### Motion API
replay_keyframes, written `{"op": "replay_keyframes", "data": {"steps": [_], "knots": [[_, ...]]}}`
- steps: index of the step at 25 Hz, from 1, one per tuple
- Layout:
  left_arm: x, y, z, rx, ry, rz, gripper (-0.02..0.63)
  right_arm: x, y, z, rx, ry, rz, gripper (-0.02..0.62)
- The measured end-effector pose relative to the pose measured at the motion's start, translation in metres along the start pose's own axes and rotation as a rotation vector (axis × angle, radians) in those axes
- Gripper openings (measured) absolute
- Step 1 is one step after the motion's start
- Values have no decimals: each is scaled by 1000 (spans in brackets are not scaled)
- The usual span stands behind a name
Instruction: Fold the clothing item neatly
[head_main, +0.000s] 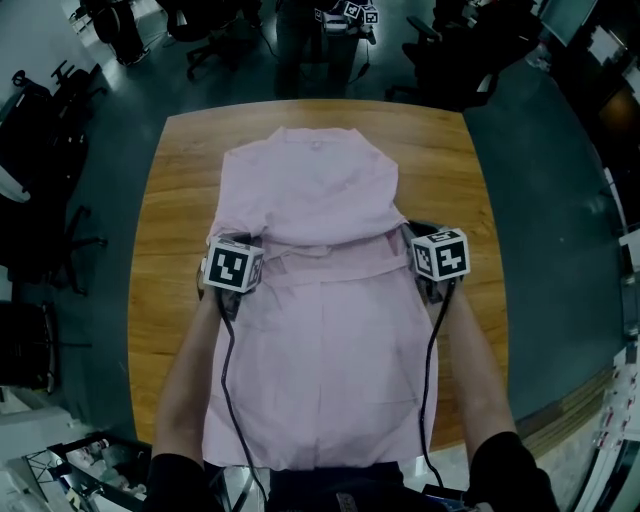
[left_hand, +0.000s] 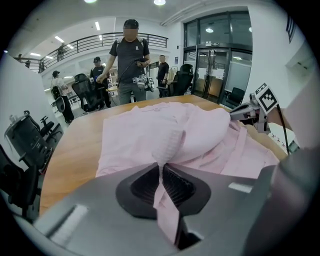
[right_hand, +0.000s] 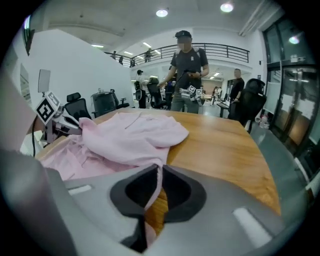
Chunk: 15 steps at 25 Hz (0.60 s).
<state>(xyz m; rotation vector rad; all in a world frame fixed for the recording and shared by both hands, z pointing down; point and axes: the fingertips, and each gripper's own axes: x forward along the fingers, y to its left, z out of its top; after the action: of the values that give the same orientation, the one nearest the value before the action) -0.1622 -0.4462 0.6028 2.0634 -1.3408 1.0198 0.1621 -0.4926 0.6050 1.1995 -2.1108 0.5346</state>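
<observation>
- The pink shirt (head_main: 320, 330) lay lengthwise down the middle of the wooden table (head_main: 175, 200), bunched up towards the table's far edge.
- The left gripper (left_hand: 161, 167), towards the table's left side, had its fingers (left_hand: 142, 187) clenched on a fold of the shirt.
- The right gripper (right_hand: 160, 170), towards the table's right side, pinched a thin fold of the shirt.
- A person (left_hand: 129, 60) stood beyond the table's far edge.

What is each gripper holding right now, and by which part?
Both hold the pink shirt: the left gripper pinches its left side edge, the right gripper its right side edge, each about halfway down its length.
</observation>
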Motion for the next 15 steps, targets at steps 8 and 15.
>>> {"op": "replay_keyframes", "data": {"steps": [8,15], "knots": [[17,-31,2,-33,75,-104,29,-14,-46,-23,145,10,-75,31],[13,-27,-13,-81,108,-153,46,-6,-48,-39,115,70,-59,34]]}}
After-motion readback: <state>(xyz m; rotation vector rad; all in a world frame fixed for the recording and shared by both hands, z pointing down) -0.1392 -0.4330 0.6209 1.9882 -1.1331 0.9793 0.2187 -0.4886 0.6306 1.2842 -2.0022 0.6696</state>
